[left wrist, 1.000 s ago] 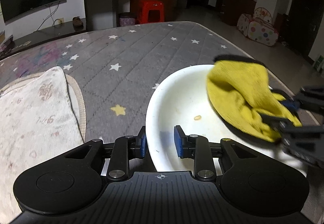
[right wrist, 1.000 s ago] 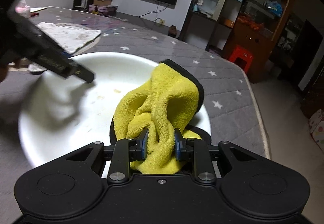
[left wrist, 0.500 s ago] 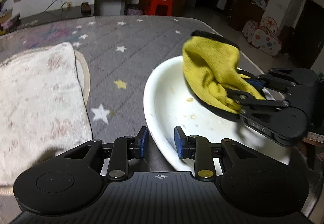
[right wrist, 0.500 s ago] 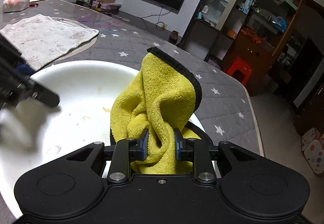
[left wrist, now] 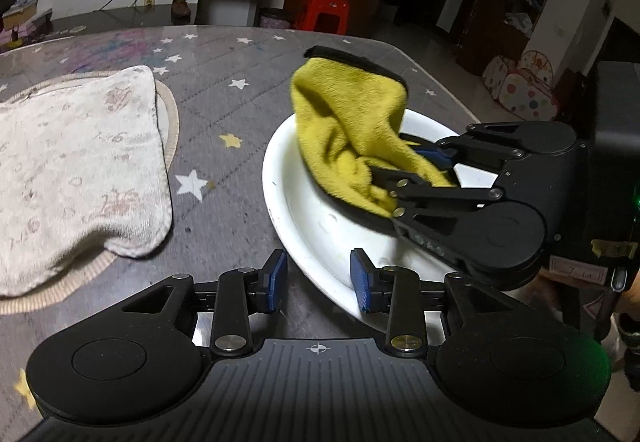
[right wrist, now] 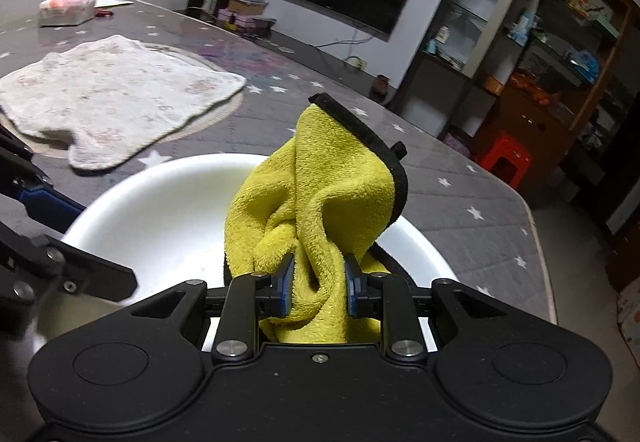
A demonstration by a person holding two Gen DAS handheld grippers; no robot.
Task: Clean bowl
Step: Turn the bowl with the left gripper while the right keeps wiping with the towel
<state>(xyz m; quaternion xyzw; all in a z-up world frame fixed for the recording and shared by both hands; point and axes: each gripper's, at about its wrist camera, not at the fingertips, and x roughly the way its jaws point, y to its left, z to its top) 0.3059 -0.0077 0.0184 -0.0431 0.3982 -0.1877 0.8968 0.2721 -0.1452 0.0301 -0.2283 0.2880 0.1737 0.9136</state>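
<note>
A white bowl (left wrist: 304,226) sits tilted on the grey star-patterned table; it also shows in the right wrist view (right wrist: 160,202). My left gripper (left wrist: 318,278) has its blue pads on either side of the bowl's near rim, holding it. My right gripper (right wrist: 318,282) is shut on a yellow cloth (right wrist: 320,194) with a black edge, and holds it inside the bowl. In the left wrist view the right gripper (left wrist: 394,196) comes in from the right with the cloth (left wrist: 348,122) bunched over the bowl's far side.
A pale patterned towel (left wrist: 76,162) lies on a round mat (left wrist: 170,114) left of the bowl; it also shows in the right wrist view (right wrist: 108,98). A tissue pack (right wrist: 66,6) stands at the table's far end. The table edge (right wrist: 536,238) is on the right.
The right gripper has swept the yellow cloth leftward across the bowl's inside. The specks seen earlier on the bowl's floor no longer show. The left gripper stays on the bowl's rim.
</note>
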